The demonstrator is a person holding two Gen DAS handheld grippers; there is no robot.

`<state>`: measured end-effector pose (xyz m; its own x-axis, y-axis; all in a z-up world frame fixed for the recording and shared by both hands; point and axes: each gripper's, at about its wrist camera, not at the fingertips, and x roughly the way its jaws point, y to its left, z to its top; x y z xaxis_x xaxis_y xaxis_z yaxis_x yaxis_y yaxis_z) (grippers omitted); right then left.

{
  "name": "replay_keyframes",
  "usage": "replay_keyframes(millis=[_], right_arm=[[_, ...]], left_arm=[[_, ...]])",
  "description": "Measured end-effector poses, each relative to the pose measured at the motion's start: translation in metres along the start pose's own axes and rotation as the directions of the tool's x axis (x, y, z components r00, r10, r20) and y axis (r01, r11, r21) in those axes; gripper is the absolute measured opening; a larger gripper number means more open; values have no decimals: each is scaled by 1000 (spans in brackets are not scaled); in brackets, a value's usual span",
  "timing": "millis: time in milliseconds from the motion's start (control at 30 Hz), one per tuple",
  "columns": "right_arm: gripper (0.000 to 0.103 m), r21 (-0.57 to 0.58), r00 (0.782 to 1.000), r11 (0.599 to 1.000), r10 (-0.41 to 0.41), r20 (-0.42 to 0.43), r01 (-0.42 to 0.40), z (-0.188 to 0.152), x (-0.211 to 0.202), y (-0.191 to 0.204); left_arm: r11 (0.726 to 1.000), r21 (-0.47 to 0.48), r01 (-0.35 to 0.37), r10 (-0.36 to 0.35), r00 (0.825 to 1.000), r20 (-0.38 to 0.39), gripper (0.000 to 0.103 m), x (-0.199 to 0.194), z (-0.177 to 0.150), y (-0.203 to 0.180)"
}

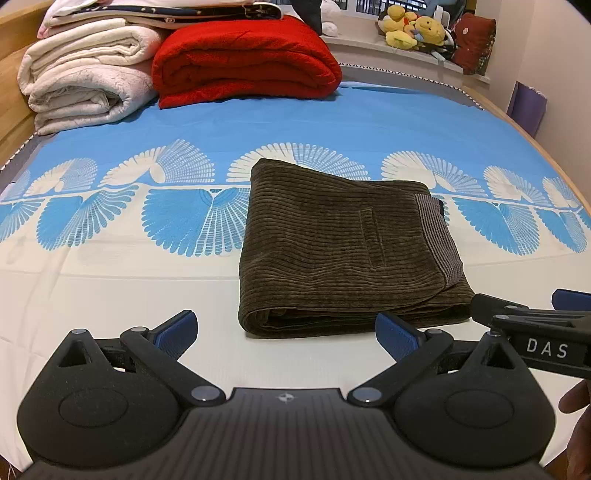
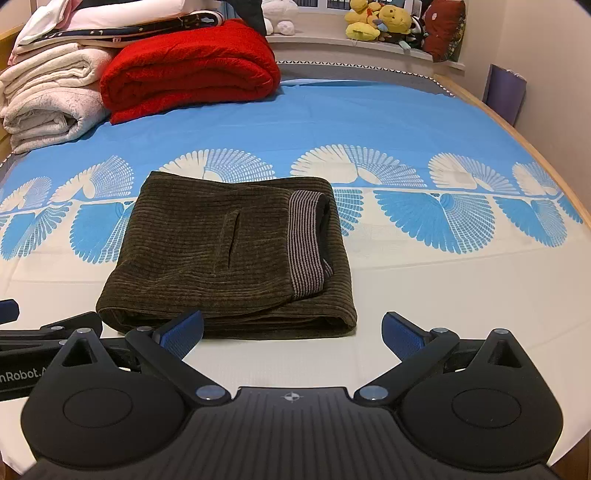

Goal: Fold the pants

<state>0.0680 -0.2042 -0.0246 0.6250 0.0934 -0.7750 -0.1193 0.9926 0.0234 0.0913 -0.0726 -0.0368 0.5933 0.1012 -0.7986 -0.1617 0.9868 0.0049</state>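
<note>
Both tools are spread wide and empty: left gripper, right gripper. Folded pants lie on the bedsheet directly ahead of the right gripper, ahead-right of the left; long axis runs away from both. Judged complete. No containers visible.

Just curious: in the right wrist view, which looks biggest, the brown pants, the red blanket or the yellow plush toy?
1. Brown corduroy pants, though nearest the camera.
2. Red blanket, nearly as big, farther back.
3. Yellow plush toy, farthest away.
</note>
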Motion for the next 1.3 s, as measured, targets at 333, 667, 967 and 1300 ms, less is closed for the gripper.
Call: replay_keyframes(millis=[333,667,967,1300], right_arm=[[102,-3,1000,1000,-2,-3,2,1,0,0],[102,-5,1000,1000,-4,-4,4,1,1,1],[102,-7,1000,1000,-6,-4,6,1,1,1],[102,-8,1000,1000,-7,-5,7,0,1,1]], left_arm=[[1000,-1,2,-2,1000,0,103,0,0,-1],[1000,-1,0,0,1000,0,103,0,0,-1],[1000,-1,0,0,1000,-1,103,0,0,-1],[1000,0,0,0,1000,0,103,0,0,-1]])
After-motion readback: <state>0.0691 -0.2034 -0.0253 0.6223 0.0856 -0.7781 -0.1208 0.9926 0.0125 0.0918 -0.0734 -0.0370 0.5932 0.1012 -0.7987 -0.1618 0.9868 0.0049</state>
